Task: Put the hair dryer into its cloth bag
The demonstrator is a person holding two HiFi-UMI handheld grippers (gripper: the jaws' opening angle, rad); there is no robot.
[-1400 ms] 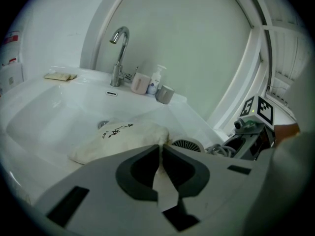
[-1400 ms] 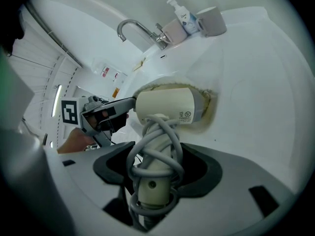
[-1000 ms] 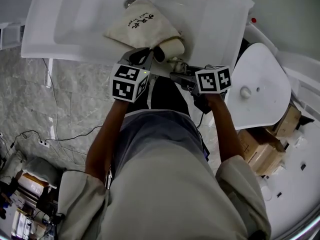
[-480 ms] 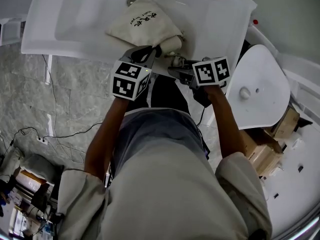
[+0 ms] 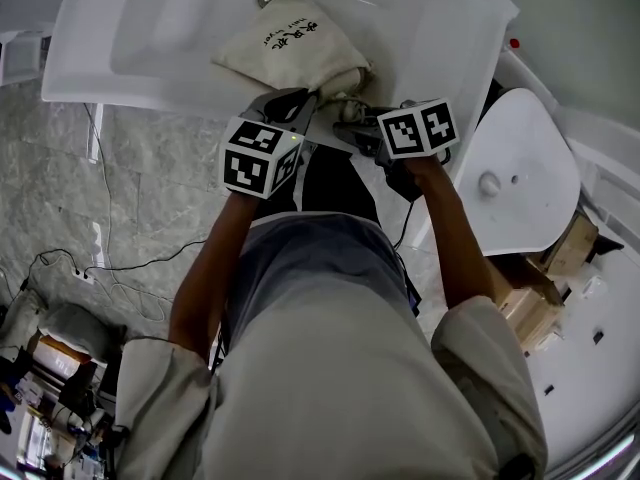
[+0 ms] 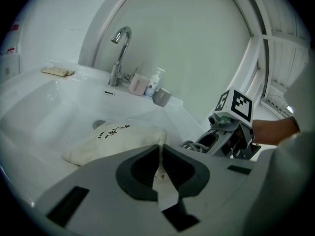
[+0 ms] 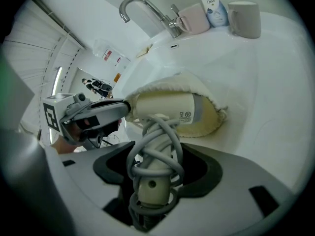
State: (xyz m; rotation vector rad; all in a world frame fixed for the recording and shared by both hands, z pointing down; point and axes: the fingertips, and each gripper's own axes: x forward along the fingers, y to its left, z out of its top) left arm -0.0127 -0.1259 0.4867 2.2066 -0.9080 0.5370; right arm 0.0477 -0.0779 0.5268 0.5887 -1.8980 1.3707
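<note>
Clamped in the right gripper [image 7: 155,171], the dryer [image 7: 165,109] has been pushed deeper into the bag [image 5: 290,43], whose rim is pinched by the left gripper [image 6: 160,156]; insertion is judged partly done.

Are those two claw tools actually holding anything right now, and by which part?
Yes. The right gripper clamps the hair dryer by its cord-wrapped handle. The left gripper pinches the cloth bag by the fabric at its open end.

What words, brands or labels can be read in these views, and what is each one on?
"Dove": on the pump bottle.
Print on the cloth bag: dark characters, too small and blurred to read.
Label on the hair dryer: small markings, too small to read.
</note>
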